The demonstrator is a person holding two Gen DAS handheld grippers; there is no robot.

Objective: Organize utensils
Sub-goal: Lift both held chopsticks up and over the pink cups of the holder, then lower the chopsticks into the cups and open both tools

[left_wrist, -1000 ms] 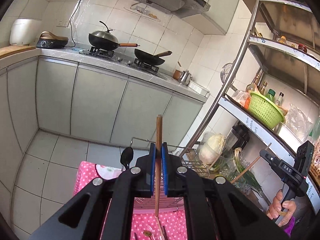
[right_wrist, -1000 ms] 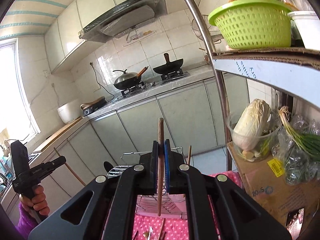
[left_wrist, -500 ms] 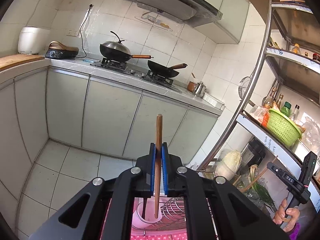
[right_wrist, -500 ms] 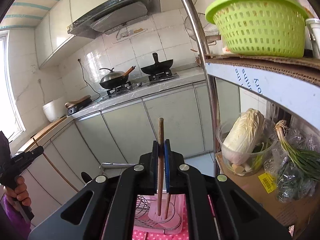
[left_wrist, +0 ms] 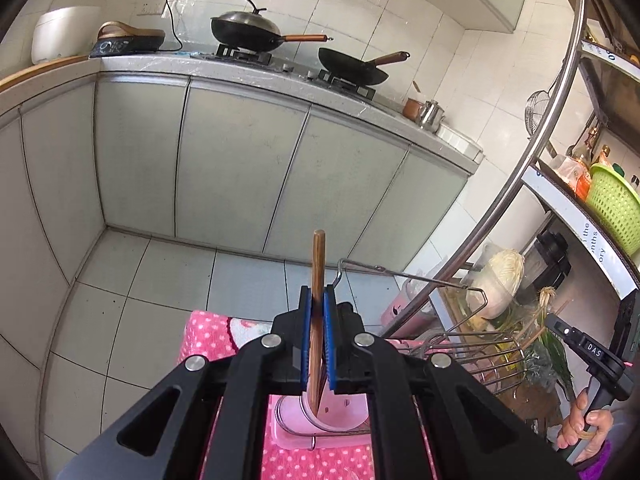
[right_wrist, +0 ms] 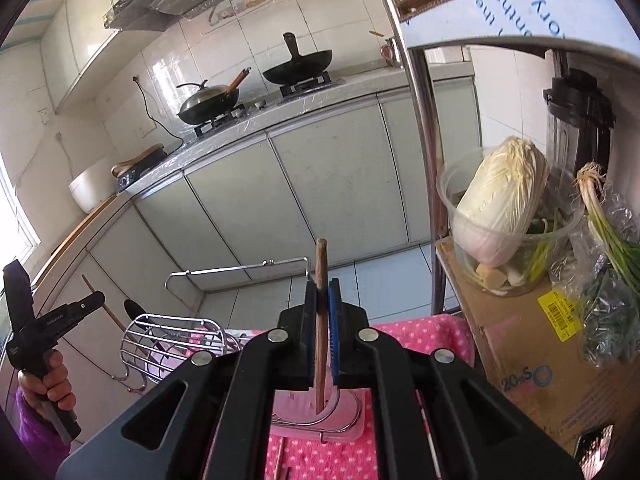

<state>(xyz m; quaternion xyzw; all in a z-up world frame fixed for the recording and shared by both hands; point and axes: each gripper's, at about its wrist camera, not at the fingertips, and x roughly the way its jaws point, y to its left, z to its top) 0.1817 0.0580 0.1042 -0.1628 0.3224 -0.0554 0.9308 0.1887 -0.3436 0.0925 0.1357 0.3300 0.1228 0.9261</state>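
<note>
Kitchen cabinets behind; a pink dotted cloth (left_wrist: 208, 336) carries the wire rack (right_wrist: 172, 336). Left gripper (left_wrist: 317, 336) and right gripper (right_wrist: 321, 332) each clamp one upright wooden chopstick (left_wrist: 318, 280) (right_wrist: 320, 300), tips directly above the pink holder cup (left_wrist: 340, 412), evidently for insertion.

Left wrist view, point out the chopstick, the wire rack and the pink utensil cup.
chopstick (left_wrist: 319, 264), left wrist view, upper shaft
wire rack (left_wrist: 472, 346), left wrist view, curved wires
pink utensil cup (left_wrist: 344, 408), left wrist view, inner wall
</note>
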